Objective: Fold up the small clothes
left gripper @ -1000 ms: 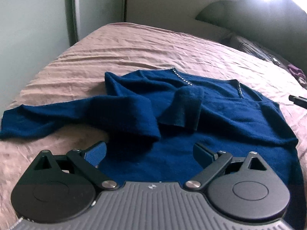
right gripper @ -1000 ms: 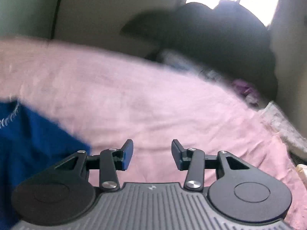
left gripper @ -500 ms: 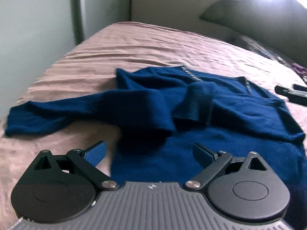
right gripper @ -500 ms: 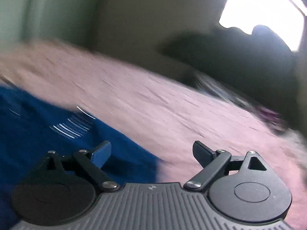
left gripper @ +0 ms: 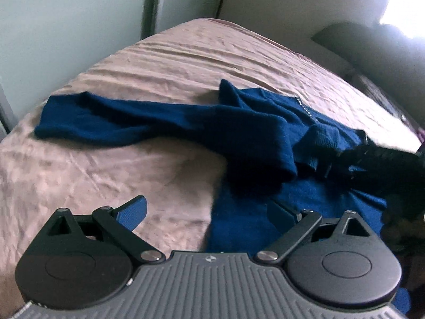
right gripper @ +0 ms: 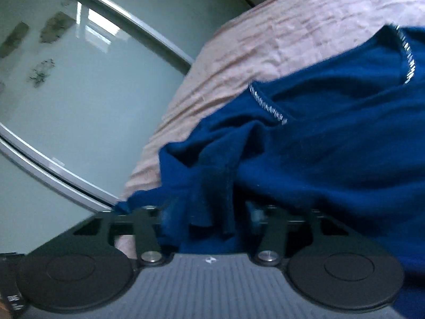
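My right gripper (right gripper: 209,212) is closing on a bunched fold of the soft dark-blue knit sweater (right gripper: 332,138) (limp, stretchy, so grab at seams). Left gripper (left gripper: 207,210) gapes empty, sweater's sleeve (left gripper: 111,119) ahead-left on the bed.

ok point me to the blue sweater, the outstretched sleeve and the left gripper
blue sweater (right gripper: 332,146), right wrist view, on the body below the trimmed neckline
outstretched sleeve (left gripper: 111,122), left wrist view, mid-sleeve
left gripper (left gripper: 207,212), left wrist view, midway between its fingertips
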Motion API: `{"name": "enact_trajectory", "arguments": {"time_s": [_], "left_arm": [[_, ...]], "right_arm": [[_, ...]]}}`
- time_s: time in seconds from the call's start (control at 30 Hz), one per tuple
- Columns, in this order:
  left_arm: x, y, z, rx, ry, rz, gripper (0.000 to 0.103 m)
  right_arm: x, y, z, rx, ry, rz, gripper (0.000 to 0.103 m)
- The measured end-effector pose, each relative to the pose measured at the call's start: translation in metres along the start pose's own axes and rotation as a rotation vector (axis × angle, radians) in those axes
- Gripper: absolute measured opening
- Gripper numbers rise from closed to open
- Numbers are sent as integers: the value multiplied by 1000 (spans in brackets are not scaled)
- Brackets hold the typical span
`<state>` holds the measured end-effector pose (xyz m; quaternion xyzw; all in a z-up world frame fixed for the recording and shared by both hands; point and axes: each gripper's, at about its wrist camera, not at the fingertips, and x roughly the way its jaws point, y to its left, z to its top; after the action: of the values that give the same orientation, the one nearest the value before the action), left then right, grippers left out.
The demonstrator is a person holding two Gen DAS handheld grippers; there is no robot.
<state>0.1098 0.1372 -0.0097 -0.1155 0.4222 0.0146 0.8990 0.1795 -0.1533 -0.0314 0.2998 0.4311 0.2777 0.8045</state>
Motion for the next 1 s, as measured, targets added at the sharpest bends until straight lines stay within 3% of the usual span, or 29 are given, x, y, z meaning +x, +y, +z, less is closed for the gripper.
{"name": "enact_trajectory", "arguments": {"time_s": [0.03,0.1,0.17,0.3,0.4,0.47,0.5,0.53,0.57,0.6,0.67,0.73,0.8,0.87,0.9,1.0], "left_arm": [[-1,3,0,-7,-2,-5,98],[-5,5,1,-4,-10,-5,98],[-6,8,2,-3,-17,0,98],[-3,17,4,-40,-10,-19,98],[0,24,4,-72,-1,-33,98],[0,25,3,-80,-9,-20,98],[0,26,2,-77,-16,-13,98],[-2,26,1,-72,-22,-4,98],[-3,26,0,-68,-24,1,98],[-4,27,0,-65,-23,5,98],[-4,29,-1,-70,-17,15,98],[-5,31,0,-76,-16,23,98],[-7,31,2,-74,-22,27,98],[-6,29,4,-57,-29,34,98],[-6,27,6,-48,-33,38,98],[-8,18,10,7,-66,33,98]], "right_arm": [[-8,-3,0,-6,0,-1,16],[-23,0,-1,-33,-13,11,9],[-33,-7,7,-69,-35,20,9],[-93,8,19,-150,-97,31,7],[-134,21,31,-214,-149,-4,7],[-139,25,38,-241,-144,-24,9],[-135,22,39,-215,-122,-22,13],[-122,15,38,-174,-83,-10,30],[-110,10,35,-145,-52,3,62],[-95,6,30,-129,-27,19,76],[-67,0,20,-103,-2,23,81],[-38,-4,14,-64,16,40,80],[-12,-7,12,-48,22,3,62],[8,-16,11,15,42,18,16],[13,-19,11,39,41,23,9],[2,-14,10,-2,-9,9,5]]}}
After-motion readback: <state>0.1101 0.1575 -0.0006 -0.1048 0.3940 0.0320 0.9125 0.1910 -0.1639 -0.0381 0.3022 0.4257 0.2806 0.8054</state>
